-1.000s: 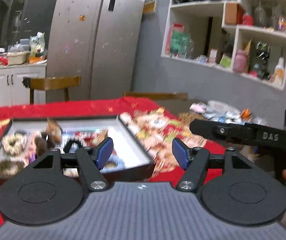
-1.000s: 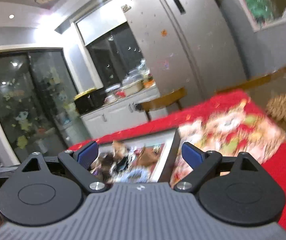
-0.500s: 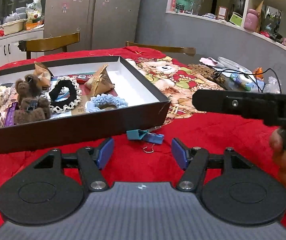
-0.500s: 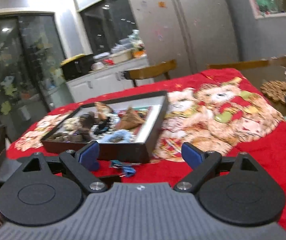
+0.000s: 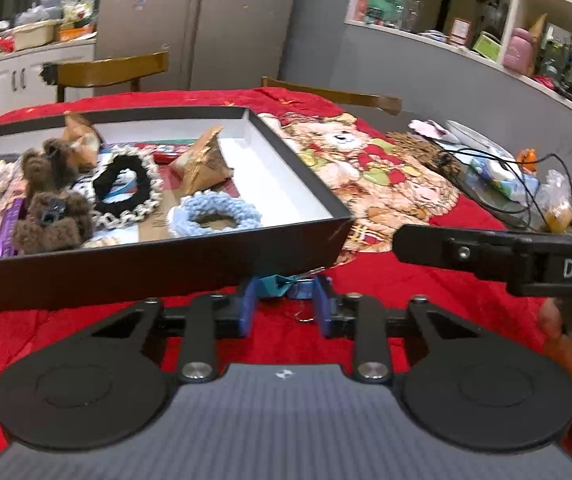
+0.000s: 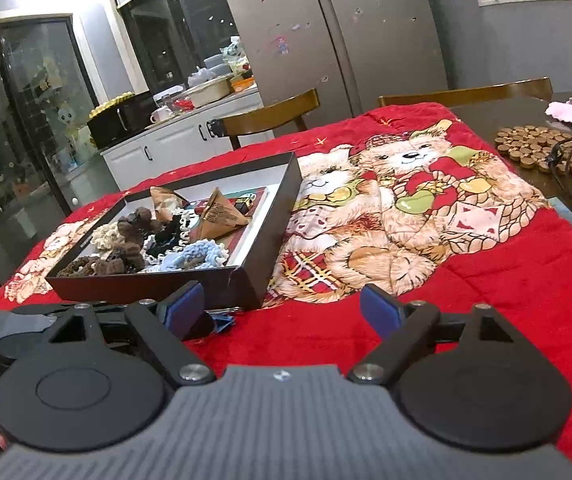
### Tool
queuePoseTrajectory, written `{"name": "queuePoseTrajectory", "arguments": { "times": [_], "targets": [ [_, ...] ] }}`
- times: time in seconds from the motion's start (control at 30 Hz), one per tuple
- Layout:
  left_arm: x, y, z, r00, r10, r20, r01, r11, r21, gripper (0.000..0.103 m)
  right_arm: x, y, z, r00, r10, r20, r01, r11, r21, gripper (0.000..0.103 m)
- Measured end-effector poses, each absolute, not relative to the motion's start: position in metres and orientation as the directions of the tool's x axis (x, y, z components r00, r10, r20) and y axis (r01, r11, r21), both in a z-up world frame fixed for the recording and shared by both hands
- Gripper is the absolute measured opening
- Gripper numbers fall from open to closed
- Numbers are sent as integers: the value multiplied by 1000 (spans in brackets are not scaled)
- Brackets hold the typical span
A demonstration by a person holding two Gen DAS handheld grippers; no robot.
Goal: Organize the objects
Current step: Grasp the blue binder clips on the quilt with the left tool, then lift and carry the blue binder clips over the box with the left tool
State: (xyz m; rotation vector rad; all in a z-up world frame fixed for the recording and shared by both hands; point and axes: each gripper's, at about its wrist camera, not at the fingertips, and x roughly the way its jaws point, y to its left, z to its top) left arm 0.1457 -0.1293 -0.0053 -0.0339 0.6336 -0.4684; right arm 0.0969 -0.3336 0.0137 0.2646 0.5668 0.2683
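A blue binder clip [image 5: 282,285] lies on the red cloth just in front of the black box's near wall [image 5: 146,268]. My left gripper [image 5: 286,312] stands around the clip, its blue pads on either side and partly closed; contact is unclear. The clip also shows in the right wrist view [image 6: 220,322]. The box [image 6: 270,216] holds knitted hair ties, brown bows and two paper pyramids [image 5: 204,164]. My right gripper [image 6: 282,310] is open and empty above the cloth, right of the box corner.
A red bear-print cloth [image 6: 486,280] covers the table. A wooden trivet [image 6: 542,152], cables and small clutter [image 5: 506,176] lie at the right end. Wooden chairs [image 5: 110,70] stand behind. The right gripper's body [image 5: 498,256] crosses the left view.
Both grippers have dropped toward the table. My left gripper has moved forward around the blue clip and narrowed its jaws. The right gripper stays open.
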Motion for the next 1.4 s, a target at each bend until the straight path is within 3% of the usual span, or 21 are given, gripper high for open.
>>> {"name": "queuePoseTrajectory", "arguments": {
  "times": [0.23,0.3,0.73,0.83,0.9,1.0,1.2,1.3,1.4],
  "targets": [
    [137,-129,-6,713,-426,-557,435,892,-125,26,98,-334,12,798,347,-493,-189,921,341,89],
    [132,-127,-5,722,-404,-562,427,899,-99,8,99,-333,11,792,358,-495,-200,918,344,89],
    [131,-121,-9,718,-405,-566,418,901,-115,11,101,-315,0,749,393,-534,-278,917,285,89],
    [133,-120,-7,730,-406,-550,409,904,-125,19,98,-306,-2,738,413,-534,-323,911,258,89],
    [139,-120,-7,732,-399,-553,390,910,-141,31,97,-304,-3,737,422,-528,-338,906,253,88],
    [152,-118,-9,703,-428,-569,382,901,-205,33,99,-308,-3,737,426,-524,-328,904,274,88],
    [159,-121,-11,699,-442,-562,384,895,-227,33,102,-313,-4,734,426,-528,-314,903,293,88],
    [157,-126,-12,712,-408,-572,379,909,-177,21,101,-311,-5,729,434,-529,-325,900,292,88],
    [155,-125,-12,716,-404,-570,378,910,-170,20,99,-308,-5,730,434,-528,-336,900,276,88]
  ]
}}
